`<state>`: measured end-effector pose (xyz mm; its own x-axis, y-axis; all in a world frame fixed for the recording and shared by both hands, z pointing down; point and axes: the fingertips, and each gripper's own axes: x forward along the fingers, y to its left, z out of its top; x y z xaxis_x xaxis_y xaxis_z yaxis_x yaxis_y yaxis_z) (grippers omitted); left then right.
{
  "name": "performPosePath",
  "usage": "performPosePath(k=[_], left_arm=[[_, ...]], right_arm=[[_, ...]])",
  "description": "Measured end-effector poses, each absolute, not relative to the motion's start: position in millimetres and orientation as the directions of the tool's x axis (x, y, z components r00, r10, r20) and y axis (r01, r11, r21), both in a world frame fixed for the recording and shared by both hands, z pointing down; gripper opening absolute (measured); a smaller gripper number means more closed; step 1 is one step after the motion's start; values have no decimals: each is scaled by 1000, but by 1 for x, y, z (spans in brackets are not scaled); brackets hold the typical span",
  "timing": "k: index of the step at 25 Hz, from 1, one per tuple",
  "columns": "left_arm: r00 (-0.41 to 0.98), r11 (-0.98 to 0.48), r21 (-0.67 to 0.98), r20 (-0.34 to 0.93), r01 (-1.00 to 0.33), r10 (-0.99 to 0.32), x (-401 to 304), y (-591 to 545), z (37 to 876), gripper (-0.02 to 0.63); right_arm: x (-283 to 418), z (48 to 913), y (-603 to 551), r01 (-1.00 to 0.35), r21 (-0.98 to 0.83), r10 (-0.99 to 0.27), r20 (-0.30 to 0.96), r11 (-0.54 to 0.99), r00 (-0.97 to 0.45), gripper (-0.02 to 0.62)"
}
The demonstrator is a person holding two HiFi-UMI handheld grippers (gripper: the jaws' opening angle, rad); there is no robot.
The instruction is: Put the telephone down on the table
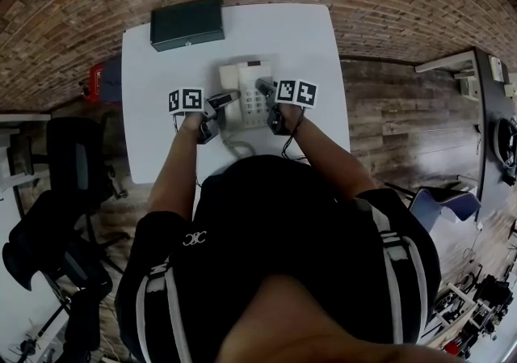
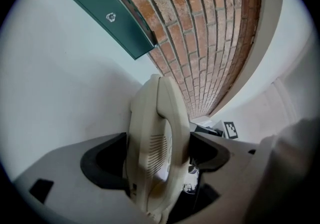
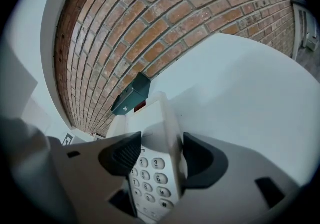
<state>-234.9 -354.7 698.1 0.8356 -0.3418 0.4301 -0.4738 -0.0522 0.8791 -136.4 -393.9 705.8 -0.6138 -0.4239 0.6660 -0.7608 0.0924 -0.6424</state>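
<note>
A cream telephone (image 1: 245,93) with handset and keypad is over the middle of the white table (image 1: 303,38); whether it rests on the top I cannot tell. My left gripper (image 1: 220,103) is shut on its left side, where the handset lies. In the left gripper view the handset (image 2: 159,133) fills the space between the dark jaws of the left gripper (image 2: 157,155). My right gripper (image 1: 266,99) is shut on the phone's right edge. In the right gripper view the right gripper (image 3: 160,158) clamps the telephone (image 3: 150,178) beside the keypad. The coiled cord (image 1: 235,144) trails toward me.
A dark green flat box (image 1: 187,23) lies at the table's far left edge, against the brick wall; it also shows as the green box (image 2: 112,18) and the green box (image 3: 131,96). A red object (image 1: 97,82) and black chairs (image 1: 73,167) stand left of the table. A blue chair (image 1: 444,204) is right.
</note>
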Motion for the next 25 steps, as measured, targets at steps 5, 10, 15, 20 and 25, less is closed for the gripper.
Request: performPosePath(k=[5,10,15,20,25], left_arm=[[779,-81,831,477,-551,-407,-243,-359,682,374],[650,-215,666,517,-714,-558,-262,-372,639,365],[425,-242,404,463,-882,-777,-284,-385,568,100],[308,-213,289,344,-934,-887,-289,-390,488,8],[282,-250,165,215,-954,-935,-278,-373,410,5]], right_arm=[[-127,692,-401,-809,-570,-456,687,144,-566,232],[-120,643,-417,-814,-530,-564,607,237,-560,205],[-126,570,-425,-807,-442,-696,431,392,-574,19],[-126,485,-423,-814,-352,-805,221,462,-551,-1],[-124,411,-408,-836,-210,-852,21,507,-522,-2]])
